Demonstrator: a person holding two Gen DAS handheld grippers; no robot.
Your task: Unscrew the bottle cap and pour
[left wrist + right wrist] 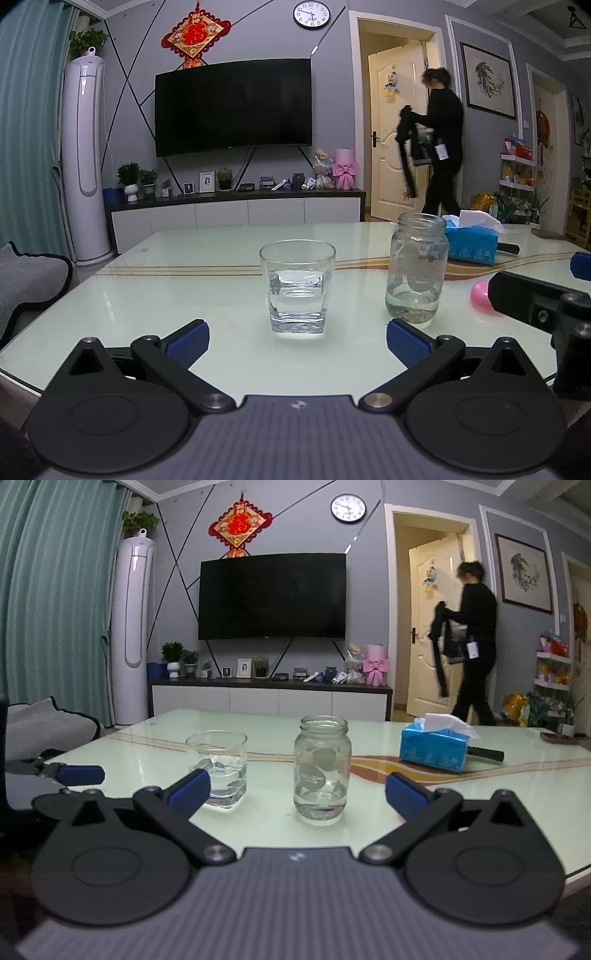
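A clear glass tumbler [297, 290] holding some water stands on the glass table, straight ahead of my open, empty left gripper [297, 341]. To its right stands an open glass jar [416, 267] with no cap and a little water at the bottom. A pink cap [481, 296] lies on the table right of the jar, partly hidden by the right gripper's body. In the right wrist view the jar [322, 770] stands straight ahead of my open, empty right gripper [297, 794], with the tumbler [218, 768] to its left.
A blue tissue box [436, 747] sits at the back right of the table [517, 786], with a black handle [485, 754] beside it. A person in black [474, 642] walks near the door behind. A grey sofa [26, 280] is at the left.
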